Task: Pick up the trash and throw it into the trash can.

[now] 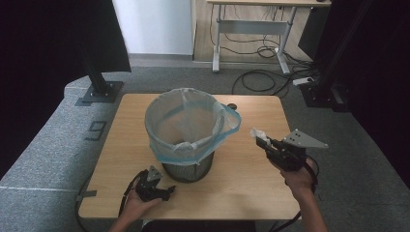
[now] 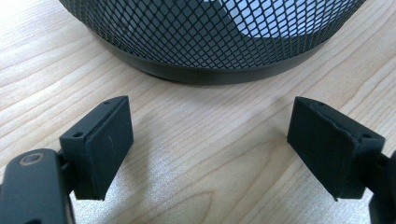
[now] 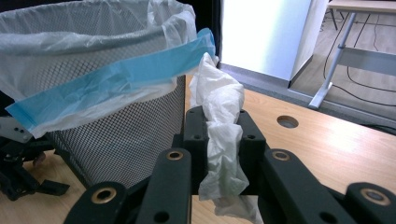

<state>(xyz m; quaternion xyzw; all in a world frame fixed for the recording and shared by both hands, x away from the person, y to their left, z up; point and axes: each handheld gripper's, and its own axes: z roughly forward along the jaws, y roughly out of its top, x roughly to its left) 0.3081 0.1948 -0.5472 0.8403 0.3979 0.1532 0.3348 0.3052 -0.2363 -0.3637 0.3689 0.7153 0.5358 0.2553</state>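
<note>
A black mesh wastebasket (image 1: 187, 168) lined with a clear bag with a blue band (image 1: 212, 145) stands in the middle of the wooden table (image 1: 241, 183). My right gripper (image 1: 262, 141) is held above the table to the right of the basket, shut on a crumpled white tissue (image 1: 256, 134). In the right gripper view the tissue (image 3: 219, 135) is squeezed between the pads (image 3: 195, 135), beside the basket (image 3: 121, 144). My left gripper (image 1: 167, 191) rests on the table in front of the basket, open and with nothing between its pads (image 2: 100, 144); the basket's base (image 2: 205, 70) lies just ahead.
A small round hole (image 3: 287, 122) sits in the tabletop behind the basket. Grey carpet surrounds the table. Black stand bases (image 1: 99, 92) flank it, and a desk with loose cables (image 1: 261, 53) stands at the back.
</note>
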